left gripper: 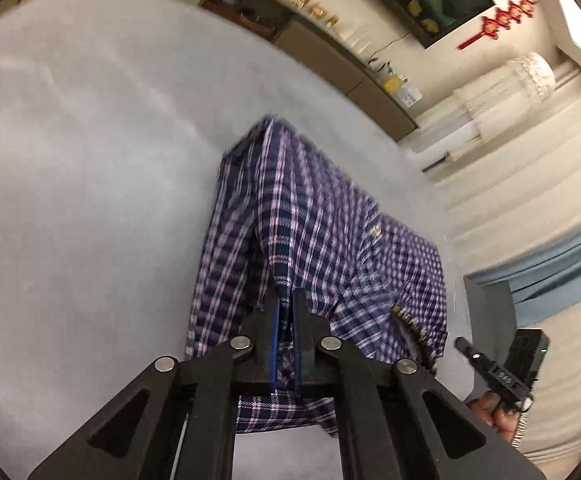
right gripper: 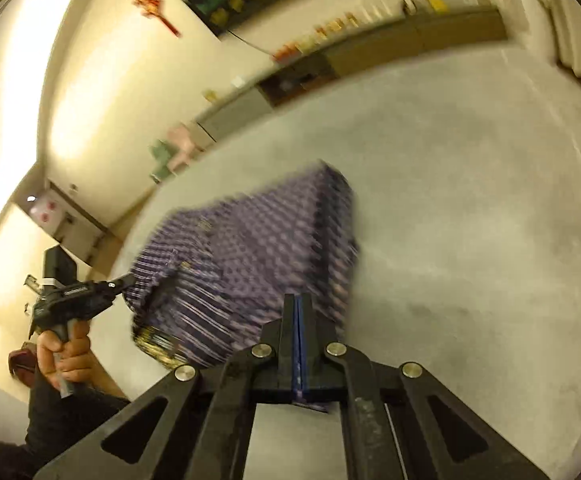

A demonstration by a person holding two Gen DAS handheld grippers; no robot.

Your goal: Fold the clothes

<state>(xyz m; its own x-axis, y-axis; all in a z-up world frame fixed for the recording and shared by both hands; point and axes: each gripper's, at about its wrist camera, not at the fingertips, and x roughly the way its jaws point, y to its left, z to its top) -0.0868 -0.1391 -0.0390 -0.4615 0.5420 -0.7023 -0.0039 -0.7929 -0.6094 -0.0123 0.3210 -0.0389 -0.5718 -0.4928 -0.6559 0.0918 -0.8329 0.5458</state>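
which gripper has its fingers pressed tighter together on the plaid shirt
The right gripper: its blue pads meet with almost no gap on the plaid shirt. The left gripper also clamps the shirt, but a fold of cloth keeps its fingers visibly apart.

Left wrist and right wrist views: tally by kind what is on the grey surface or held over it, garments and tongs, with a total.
Plaid garment: 1
Tongs: 2, left tongs and right tongs, each clamped on the garment
Total: 3
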